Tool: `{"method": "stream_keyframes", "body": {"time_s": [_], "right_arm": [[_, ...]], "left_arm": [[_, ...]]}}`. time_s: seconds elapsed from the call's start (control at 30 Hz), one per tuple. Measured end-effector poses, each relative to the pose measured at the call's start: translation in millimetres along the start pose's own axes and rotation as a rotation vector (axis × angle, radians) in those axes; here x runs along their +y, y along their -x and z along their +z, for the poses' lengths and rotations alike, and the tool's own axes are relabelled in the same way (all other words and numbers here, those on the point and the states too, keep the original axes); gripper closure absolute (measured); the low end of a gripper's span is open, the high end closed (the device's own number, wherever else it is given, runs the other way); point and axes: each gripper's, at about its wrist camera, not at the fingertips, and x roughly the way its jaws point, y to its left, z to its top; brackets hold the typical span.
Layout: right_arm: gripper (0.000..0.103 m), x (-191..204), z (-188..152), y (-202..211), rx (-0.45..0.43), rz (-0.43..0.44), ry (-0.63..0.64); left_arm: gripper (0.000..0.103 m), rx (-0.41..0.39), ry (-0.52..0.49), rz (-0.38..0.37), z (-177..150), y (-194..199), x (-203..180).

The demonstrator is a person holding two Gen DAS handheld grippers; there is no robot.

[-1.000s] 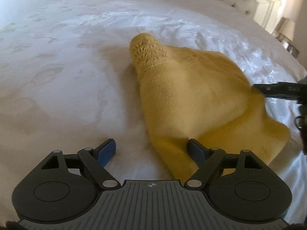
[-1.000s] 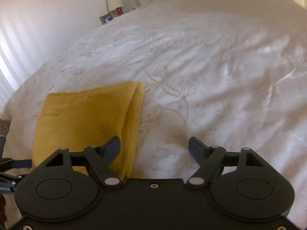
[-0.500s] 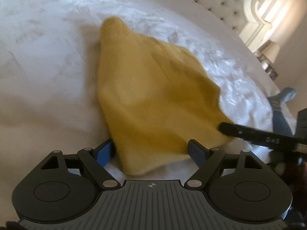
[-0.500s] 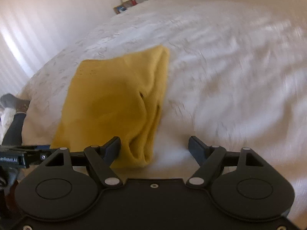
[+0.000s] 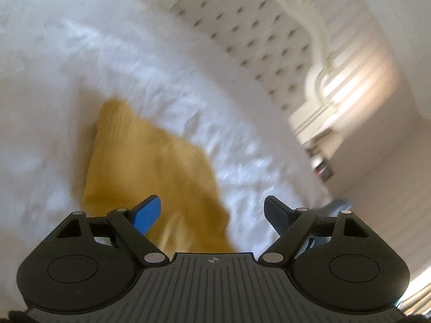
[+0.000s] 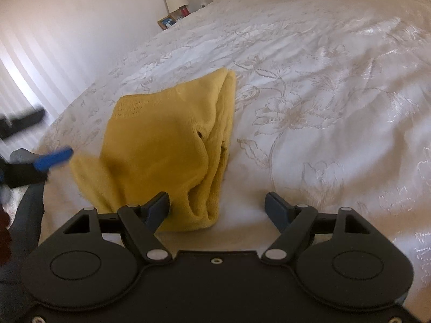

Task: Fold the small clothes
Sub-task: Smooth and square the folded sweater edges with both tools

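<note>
The left gripper (image 5: 212,210) is standing with its fingers spread wide and gripping nothing, the folded yellow knit garment (image 5: 150,169) lying blurred on the bed (image 5: 54,86) from about eleven o'clock of its blue-padded finger down between the two. The right gripper (image 6: 216,206) is likewise gaping empty, the garment (image 6: 167,145) stretching away toward eleven o'clock, its near end lying between the fingers by the left one, apart from the right. It is showing soft ribbed layers, an openwork band and a rounded fold against white satin embroidered with flowers.
</note>
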Motion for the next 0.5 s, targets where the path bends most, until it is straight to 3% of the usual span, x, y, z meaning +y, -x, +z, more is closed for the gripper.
{"method": "stream_keyframes", "body": {"time_s": [0.13,0.23,0.37,0.5], "right_arm": [[0.023,1,-1,2,-0.003,0.004,-0.002],[0.023,3,1,4,-0.006,0.009,0.003],[0.022,7,3,2,-0.005,0.010,0.019],[0.022,0,-1,-4,0.034,-0.093,0.039]], "left_arm": [[0.019,-0.031,-0.033,0.058,5,13,-3],[0.019,0.001,-0.106,0.188,-2,8,-6],[0.019,0.093,-0.244,0.340,-27,-15,-7],[0.019,0.250,-0.352,0.500,-57,-43,4]]}}
